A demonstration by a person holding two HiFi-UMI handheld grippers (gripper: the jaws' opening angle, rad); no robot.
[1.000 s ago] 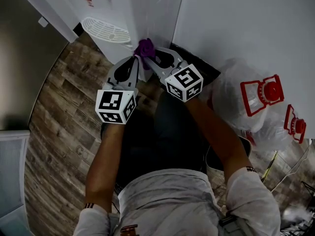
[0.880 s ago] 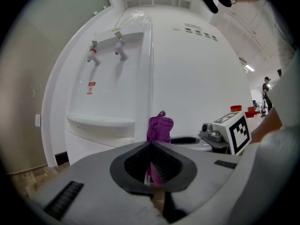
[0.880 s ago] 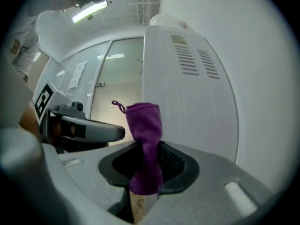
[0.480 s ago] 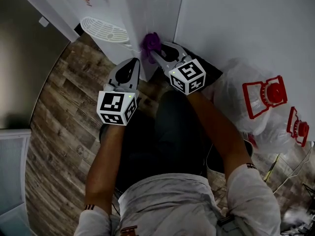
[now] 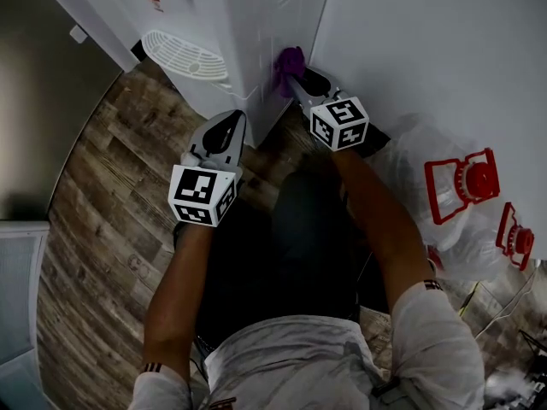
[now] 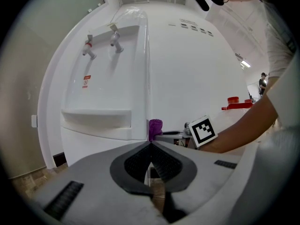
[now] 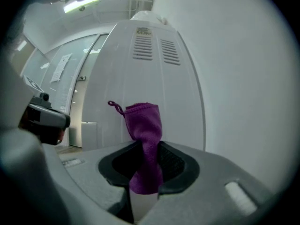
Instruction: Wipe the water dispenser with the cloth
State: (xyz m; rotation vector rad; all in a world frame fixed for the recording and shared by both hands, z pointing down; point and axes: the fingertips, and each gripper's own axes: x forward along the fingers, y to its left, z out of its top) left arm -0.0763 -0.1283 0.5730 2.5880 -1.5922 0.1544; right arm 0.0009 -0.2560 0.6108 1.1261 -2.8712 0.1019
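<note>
The white water dispenser [image 5: 224, 17] stands on the wooden floor; its drip grille [image 5: 183, 55] faces me in the head view and its two taps [image 6: 101, 42] show in the left gripper view. My right gripper [image 5: 295, 79] is shut on a purple cloth [image 5: 288, 61], bunched and pressed against the dispenser's vented side panel [image 7: 150, 78]. The cloth [image 7: 145, 135] sticks up from between the jaws. My left gripper [image 5: 232, 123] hangs shut and empty just off the dispenser's front corner [image 6: 148, 102], its jaws meeting with nothing between them.
A white wall [image 5: 427, 49] runs close along the dispenser's right side, leaving a narrow gap. Clear water bottles with red caps [image 5: 466, 186] lie on the floor at the right. Wood flooring [image 5: 102, 178] lies to the left, with a grey wall [image 5: 34, 109] beyond.
My right gripper has carried the purple cloth from the dispenser's front corner back along its side panel toward the wall. The left gripper has hardly shifted.
</note>
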